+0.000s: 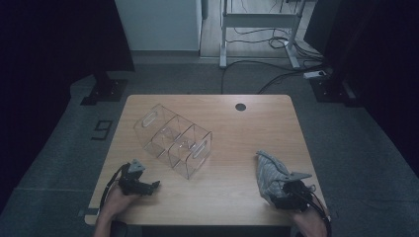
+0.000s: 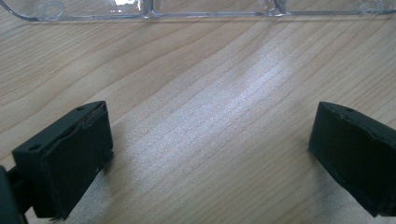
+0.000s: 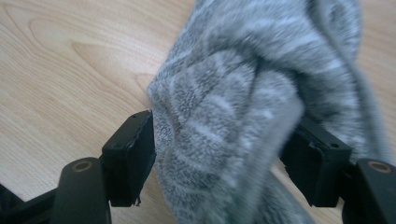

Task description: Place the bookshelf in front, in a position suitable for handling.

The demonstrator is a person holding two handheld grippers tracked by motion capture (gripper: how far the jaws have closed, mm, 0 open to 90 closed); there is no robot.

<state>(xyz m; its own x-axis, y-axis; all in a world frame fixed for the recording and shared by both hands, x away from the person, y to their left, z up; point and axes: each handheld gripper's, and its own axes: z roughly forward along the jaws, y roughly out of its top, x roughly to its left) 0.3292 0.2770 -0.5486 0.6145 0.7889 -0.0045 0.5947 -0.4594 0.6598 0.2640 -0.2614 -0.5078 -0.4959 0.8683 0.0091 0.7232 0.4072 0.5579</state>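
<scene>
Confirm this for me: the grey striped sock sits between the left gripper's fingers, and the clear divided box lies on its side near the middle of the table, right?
Not quite: the grey striped sock sits between the fingers of the right gripper, as the right gripper view shows. The left gripper has only bare table between its fingers. The clear divided box does lie on its side near the middle of the table.

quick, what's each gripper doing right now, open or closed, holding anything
Left gripper: open, nothing between the jaws, bare table under it.
Right gripper: jaws around the grey sock; a firm grip cannot be told.
</scene>
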